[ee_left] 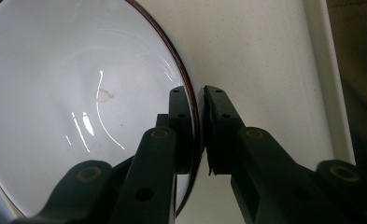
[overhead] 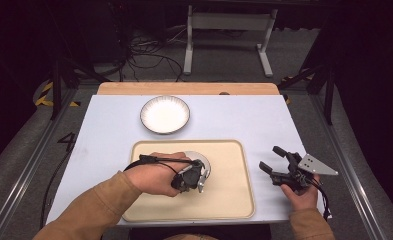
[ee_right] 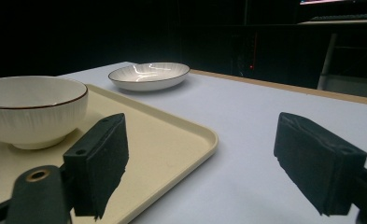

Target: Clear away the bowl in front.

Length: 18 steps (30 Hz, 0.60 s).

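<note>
A white bowl with a thin brown rim stands on a beige tray near the table's front. My left gripper is shut on the bowl's right rim. In the left gripper view one jaw sits inside the bowl and the other outside it, over the tray, with the gripper pinching the rim. My right gripper is open just right of the tray, over the table. Its jaws stand wide apart with nothing between them, facing the bowl and the tray's edge.
A shallow white plate with a dark rim lies behind the tray on the pale table; it also shows in the right gripper view. A wooden strip runs along the table's far edge. Cables and a metal stand lie on the floor beyond.
</note>
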Each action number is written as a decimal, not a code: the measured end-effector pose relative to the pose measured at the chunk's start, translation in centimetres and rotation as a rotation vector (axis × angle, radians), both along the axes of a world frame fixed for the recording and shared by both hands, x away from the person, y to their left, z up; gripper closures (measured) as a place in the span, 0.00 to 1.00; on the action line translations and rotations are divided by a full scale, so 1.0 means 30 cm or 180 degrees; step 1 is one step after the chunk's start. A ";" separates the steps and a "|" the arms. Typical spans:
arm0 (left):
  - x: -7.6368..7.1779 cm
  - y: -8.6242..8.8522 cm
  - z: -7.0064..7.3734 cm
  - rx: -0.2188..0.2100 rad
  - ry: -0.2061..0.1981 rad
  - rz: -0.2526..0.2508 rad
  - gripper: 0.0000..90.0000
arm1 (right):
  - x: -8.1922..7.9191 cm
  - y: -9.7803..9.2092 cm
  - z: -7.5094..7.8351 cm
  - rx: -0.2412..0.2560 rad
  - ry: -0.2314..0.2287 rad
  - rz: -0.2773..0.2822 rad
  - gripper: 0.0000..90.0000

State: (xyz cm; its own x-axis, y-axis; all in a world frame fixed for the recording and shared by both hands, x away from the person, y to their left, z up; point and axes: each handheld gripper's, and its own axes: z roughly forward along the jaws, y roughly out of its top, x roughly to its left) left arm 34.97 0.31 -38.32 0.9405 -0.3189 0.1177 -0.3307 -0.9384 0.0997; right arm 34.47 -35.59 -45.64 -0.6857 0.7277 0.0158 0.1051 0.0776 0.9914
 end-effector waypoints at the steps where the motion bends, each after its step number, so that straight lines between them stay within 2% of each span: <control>1: -0.001 -0.001 -0.001 0.0002 0.0006 0.0007 0.92 | 0.000 0.000 0.000 0.0000 0.0000 0.0000 0.21; 18: -0.002 -0.001 -0.016 0.0090 0.0094 0.0057 0.93 | 0.000 0.001 0.000 0.0001 0.0001 -0.0002 0.21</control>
